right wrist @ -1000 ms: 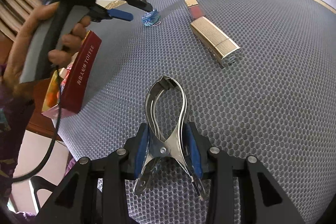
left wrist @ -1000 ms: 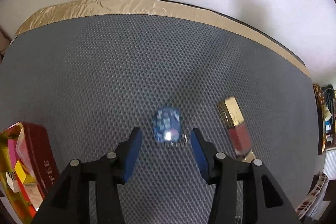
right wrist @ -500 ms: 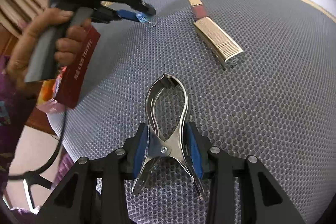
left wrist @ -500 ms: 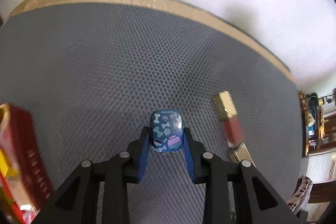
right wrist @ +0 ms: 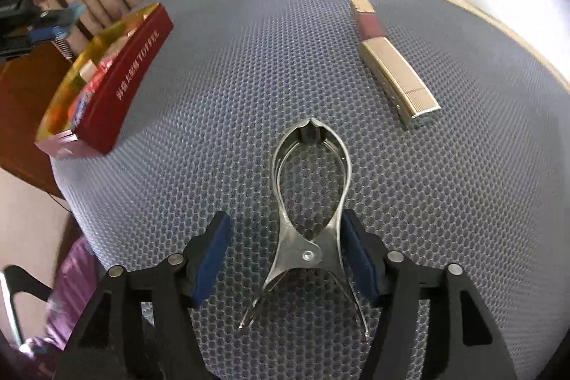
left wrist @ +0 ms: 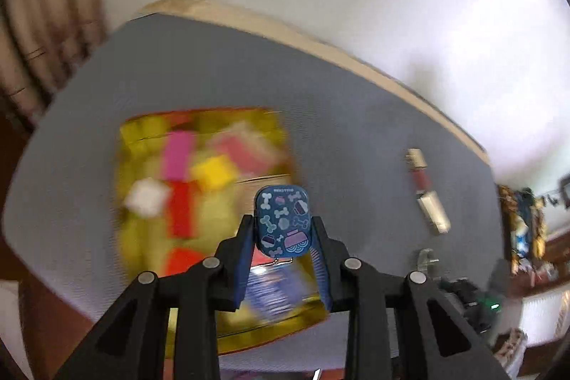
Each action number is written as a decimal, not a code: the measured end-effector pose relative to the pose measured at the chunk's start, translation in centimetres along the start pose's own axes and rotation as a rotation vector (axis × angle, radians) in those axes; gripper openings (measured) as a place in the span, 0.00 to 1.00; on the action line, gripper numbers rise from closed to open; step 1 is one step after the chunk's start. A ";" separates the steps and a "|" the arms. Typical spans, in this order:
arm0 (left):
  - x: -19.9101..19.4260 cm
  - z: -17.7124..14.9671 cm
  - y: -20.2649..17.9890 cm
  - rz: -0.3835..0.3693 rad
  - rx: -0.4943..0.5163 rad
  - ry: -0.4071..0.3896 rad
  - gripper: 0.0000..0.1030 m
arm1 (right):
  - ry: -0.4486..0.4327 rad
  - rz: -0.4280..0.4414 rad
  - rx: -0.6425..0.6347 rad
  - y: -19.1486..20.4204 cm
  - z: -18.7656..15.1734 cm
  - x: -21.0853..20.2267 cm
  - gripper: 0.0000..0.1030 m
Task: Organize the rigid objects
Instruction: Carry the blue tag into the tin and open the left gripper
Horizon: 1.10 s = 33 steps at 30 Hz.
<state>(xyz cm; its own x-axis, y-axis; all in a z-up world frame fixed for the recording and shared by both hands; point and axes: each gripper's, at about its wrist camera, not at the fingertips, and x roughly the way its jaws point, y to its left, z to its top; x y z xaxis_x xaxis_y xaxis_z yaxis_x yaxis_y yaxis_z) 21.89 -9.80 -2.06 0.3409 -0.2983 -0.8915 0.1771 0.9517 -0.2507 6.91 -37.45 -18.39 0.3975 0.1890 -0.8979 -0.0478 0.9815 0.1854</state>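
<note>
My left gripper is shut on a small blue tin printed with bones and holds it in the air above the open red and gold box, which holds several coloured blocks. In the right wrist view the box sits at the mat's left edge. My right gripper is open, its fingers on either side of a metal spring clamp that lies on the grey mat. A gold lipstick with a red middle lies at the far right; it also shows in the left wrist view.
The grey mesh mat covers a round table with a tan taped rim. A white wall stands behind. A brown wooden surface lies left of the table. The left wrist view is motion-blurred.
My left gripper closed on the blue tin, lifted it and swung left over the box. My right gripper opened around the clamp, which stays on the mat.
</note>
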 end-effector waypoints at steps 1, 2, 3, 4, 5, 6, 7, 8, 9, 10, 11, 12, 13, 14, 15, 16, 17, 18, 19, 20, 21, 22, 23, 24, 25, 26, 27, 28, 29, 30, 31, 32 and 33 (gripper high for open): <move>0.1 -0.4 0.7 0.016 -0.013 0.006 0.30 | 0.002 -0.011 -0.011 0.3 0.1 0.1 0.61; 0.2 -0.6 2.1 0.027 -0.027 0.015 0.30 | 0.004 -0.017 -0.018 0.4 0.2 0.2 0.61; 0.5 -1.1 3.5 0.039 -0.046 0.026 0.30 | 0.004 -0.021 -0.021 0.6 0.2 0.4 0.61; 0.8 -1.9 4.5 0.049 -0.054 0.029 0.30 | 0.005 -0.025 -0.024 0.8 0.3 0.4 0.61; 1.2 -2.2 5.3 0.062 -0.059 0.031 0.30 | 0.006 -0.033 -0.027 1.0 0.4 0.5 0.61; 1.6 -2.5 5.4 0.072 -0.060 0.033 0.30 | 0.006 -0.044 -0.031 1.3 0.5 0.6 0.61; 2.0 -2.9 5.8 0.083 -0.060 0.036 0.30 | 0.004 -0.053 -0.034 1.5 0.5 0.6 0.60; 2.3 -3.0 6.4 0.088 -0.059 0.041 0.30 | 0.001 -0.062 -0.035 1.6 0.6 0.7 0.60; 2.5 -3.2 6.8 0.088 -0.060 0.048 0.30 | -0.002 -0.068 -0.035 1.7 0.6 0.7 0.59; 2.9 -3.4 7.2 0.096 -0.058 0.053 0.30 | -0.005 -0.071 -0.031 1.8 0.6 0.7 0.58; 3.1 -3.6 7.2 0.112 -0.055 0.054 0.30 | -0.008 -0.072 -0.023 1.7 0.6 0.6 0.55; 3.2 -3.7 7.2 0.127 -0.037 0.044 0.30 | -0.010 -0.075 -0.015 1.6 0.6 0.6 0.53; 3.2 -4.0 6.8 0.141 -0.018 0.037 0.30 | -0.009 -0.071 -0.008 1.5 0.7 0.6 0.50; 3.1 -4.0 6.5 0.164 0.002 0.034 0.30 | -0.010 -0.070 -0.001 1.2 0.4 0.4 0.47; 3.1 -4.1 6.1 0.196 0.023 0.027 0.30 | -0.012 -0.063 0.010 0.7 0.2 0.1 0.46; 3.5 -4.3 5.8 0.210 0.036 0.024 0.31 | -0.010 -0.057 0.017 0.6 0.2 0.1 0.44; 3.8 -4.6 5.4 0.220 0.051 0.020 0.33 | -0.010 -0.050 0.026 0.4 0.3 0.1 0.42; 3.9 -4.7 5.1 0.234 0.076 0.010 0.36 | -0.010 -0.046 0.035 0.2 0.3 0.1 0.41; 3.9 -4.9 4.8 0.250 0.091 0.000 0.36 | -0.011 -0.041 0.043 0.0 0.3 0.0 0.38; 3.8 -5.0 4.5 0.270 0.105 -0.015 0.36 | -0.011 -0.035 0.051 -0.3 0.3 -0.1 0.36; 3.6 -5.3 4.2 0.294 0.121 -0.042 0.36 | -0.010 -0.033 0.056 -0.4 0.4 -0.1 0.35; 3.4 -5.5 3.9 0.308 0.127 -0.063 0.37 | -0.010 -0.030 0.064 -0.7 0.4 -0.1 0.33; 3.0 -5.8 3.8 0.321 0.126 -0.092 0.37 | -0.010 -0.017 0.079 -0.9 0.4 -0.1 0.33; 2.3 -6.1 3.8 0.322 0.111 -0.123 0.38 | -0.009 -0.011 0.084 -1.2 0.4 -0.2 0.33; 1.7 -6.4 3.9 0.315 0.091 -0.143 0.39 | -0.007 -0.010 0.087 -1.2 0.4 -0.2 0.33; 1.0 -6.8 4.1 0.294 0.058 -0.162 0.40 | -0.007 -0.008 0.090 -1.3 0.4 -0.2 0.32; 0.5 -7.2 4.5 0.274 0.028 -0.171 0.41 | -0.006 -0.008 0.090 -1.3 0.4 -0.2 0.32; -0.3 -7.7 5.0 0.245 -0.013 -0.185 0.41 | -0.005 -0.010 0.085 -1.2 0.4 -0.2 0.32; -0.8 -8.3 5.4 0.220 -0.046 -0.199 0.41 | -0.006 -0.012 0.084 -1.4 0.3 -0.3 0.32; -1.6 -9.2 6.0 0.188 -0.092 -0.222 0.41 | -0.008 -0.014 0.087 -1.4 0.3 -0.3 0.32; -2.0 -9.7 6.3 0.177 -0.116 -0.236 0.41 | -0.008 -0.018 0.085 -1.3 0.4 -0.3 0.32; -2.7 -10.3 6.6 0.169 -0.139 -0.258 0.41 | -0.013 -0.023 0.083 -0.9 0.5 -0.1 0.32; -3.4 -11.2 6.9 0.169 -0.156 -0.285 0.41 | -0.018 -0.022 0.083 -0.9 0.5 -0.2 0.32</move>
<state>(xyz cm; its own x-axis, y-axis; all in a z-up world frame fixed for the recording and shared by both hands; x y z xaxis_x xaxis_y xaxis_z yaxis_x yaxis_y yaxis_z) 11.57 -1.40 -4.98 0.6004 -0.1235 -0.7901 -0.0394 0.9822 -0.1834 7.30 -38.44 -18.17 0.4145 0.1656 -0.8949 0.0370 0.9794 0.1984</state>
